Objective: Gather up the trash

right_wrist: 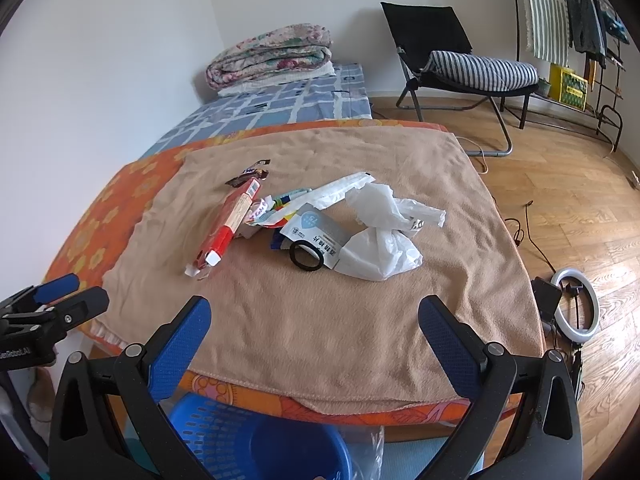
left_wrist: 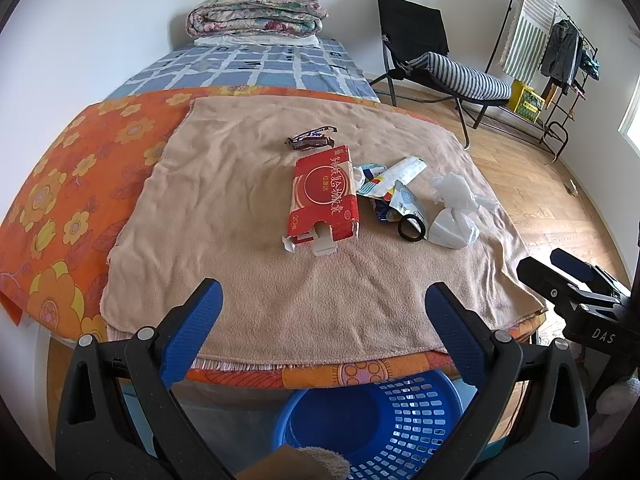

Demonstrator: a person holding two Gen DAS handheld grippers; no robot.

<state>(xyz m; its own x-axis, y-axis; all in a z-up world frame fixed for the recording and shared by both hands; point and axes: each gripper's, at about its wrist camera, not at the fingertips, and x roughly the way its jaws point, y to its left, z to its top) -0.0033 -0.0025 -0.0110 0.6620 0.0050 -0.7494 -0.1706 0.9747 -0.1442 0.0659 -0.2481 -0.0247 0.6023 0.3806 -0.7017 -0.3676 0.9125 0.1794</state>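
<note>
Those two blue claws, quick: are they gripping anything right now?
Left gripper: open, holding nothing.
Right gripper: open, holding nothing.

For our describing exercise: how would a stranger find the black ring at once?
Start at the tan blanket on the bed. Among the trash at its middle, look beside the white bag. The ring lies on a grey packet, the only black loop there.

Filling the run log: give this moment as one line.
left claw: open, empty | right claw: open, empty | trash: red box, white bag on towel | blue basket: below table edge
</note>
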